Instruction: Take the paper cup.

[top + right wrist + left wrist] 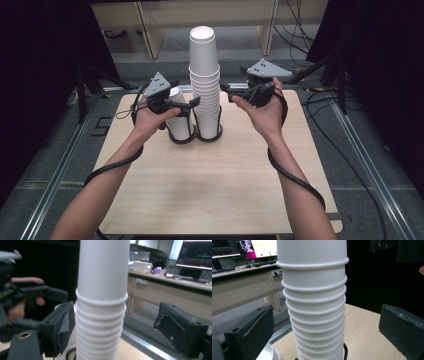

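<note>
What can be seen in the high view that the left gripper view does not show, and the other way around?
High view: the whole wooden table, both forearms, the right gripper, the left gripper beside a short stack of cups, and the open top of the tall stack of cups. Left gripper view: a desk with monitors behind, and its own open jaws either side of the stack. Both: the tall stack and the tabletop.

Both forearms rise from the bottom edge toward frame centre. The left gripper (pixel 192 106) sits left of centre, jaws spread wide and pointing right. The right gripper (pixel 226 92), right of centre, points left, jaws likewise parted.
</note>
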`<state>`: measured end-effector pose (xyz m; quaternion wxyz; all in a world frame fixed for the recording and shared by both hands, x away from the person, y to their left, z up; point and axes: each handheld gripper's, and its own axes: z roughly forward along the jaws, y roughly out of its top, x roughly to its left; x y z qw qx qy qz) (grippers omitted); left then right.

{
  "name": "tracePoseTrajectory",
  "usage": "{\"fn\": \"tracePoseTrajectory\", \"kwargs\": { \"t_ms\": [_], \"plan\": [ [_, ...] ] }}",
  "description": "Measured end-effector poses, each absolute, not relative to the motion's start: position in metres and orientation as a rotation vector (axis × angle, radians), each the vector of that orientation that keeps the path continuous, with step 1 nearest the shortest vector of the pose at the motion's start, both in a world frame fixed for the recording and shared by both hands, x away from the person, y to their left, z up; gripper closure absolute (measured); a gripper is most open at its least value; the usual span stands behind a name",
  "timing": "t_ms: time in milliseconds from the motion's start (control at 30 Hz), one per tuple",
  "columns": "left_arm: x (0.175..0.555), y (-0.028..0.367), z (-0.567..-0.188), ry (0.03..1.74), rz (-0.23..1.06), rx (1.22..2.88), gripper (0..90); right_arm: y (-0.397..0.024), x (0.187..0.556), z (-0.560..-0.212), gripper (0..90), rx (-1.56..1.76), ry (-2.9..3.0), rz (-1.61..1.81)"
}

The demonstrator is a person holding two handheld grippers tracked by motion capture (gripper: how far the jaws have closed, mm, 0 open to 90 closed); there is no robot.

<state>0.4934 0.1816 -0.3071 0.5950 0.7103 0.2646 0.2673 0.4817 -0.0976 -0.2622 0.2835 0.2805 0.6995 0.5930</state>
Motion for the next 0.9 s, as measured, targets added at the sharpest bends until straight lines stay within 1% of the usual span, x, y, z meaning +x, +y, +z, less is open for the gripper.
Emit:
{"fn": "tracePoseTrajectory", "kwargs": {
  "t_ms": [367,900],
  "plan": [
    [0.515,0.157,-0.302,0.638,0.636,1.653,0.0,-0.065,0.510,-0.235,15.1,0.738,1.884,1.641],
    [0.527,0.152,-0.298,0.660,0.639,1.644,0.3,-0.038,0.533,-0.217,15.0,0.721,1.899,1.679]
  ]
}}
